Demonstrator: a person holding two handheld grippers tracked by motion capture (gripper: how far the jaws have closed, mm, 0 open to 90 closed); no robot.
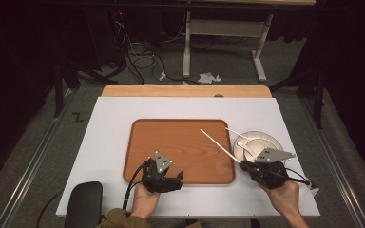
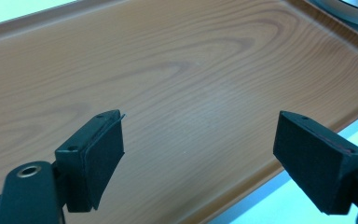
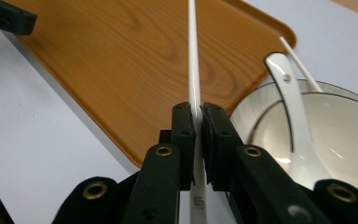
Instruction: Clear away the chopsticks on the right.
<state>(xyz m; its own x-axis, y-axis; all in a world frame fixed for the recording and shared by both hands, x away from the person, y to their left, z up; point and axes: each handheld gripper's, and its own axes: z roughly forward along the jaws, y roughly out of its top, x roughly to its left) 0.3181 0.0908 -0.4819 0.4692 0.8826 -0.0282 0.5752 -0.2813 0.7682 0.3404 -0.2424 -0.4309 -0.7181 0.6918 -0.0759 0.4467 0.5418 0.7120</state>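
Jaws: my right gripper (image 3: 196,126) is pinching one white chopstick (image 3: 192,56), left gripper (image 2: 200,154) wide open, empty over the tray (image 2: 177,70). Thin slick stick could easily twist loose.

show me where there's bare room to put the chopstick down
The wooden tray is bare across its whole floor, between the left gripper and the bowl. Crowded: the bowl, with a spoon and second chopstick. The right gripper holds the chopstick.

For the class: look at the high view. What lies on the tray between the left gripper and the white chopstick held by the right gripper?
Nothing: in the high view, the tray is bare wood between the left gripper and the chopstick clamped in the right gripper.
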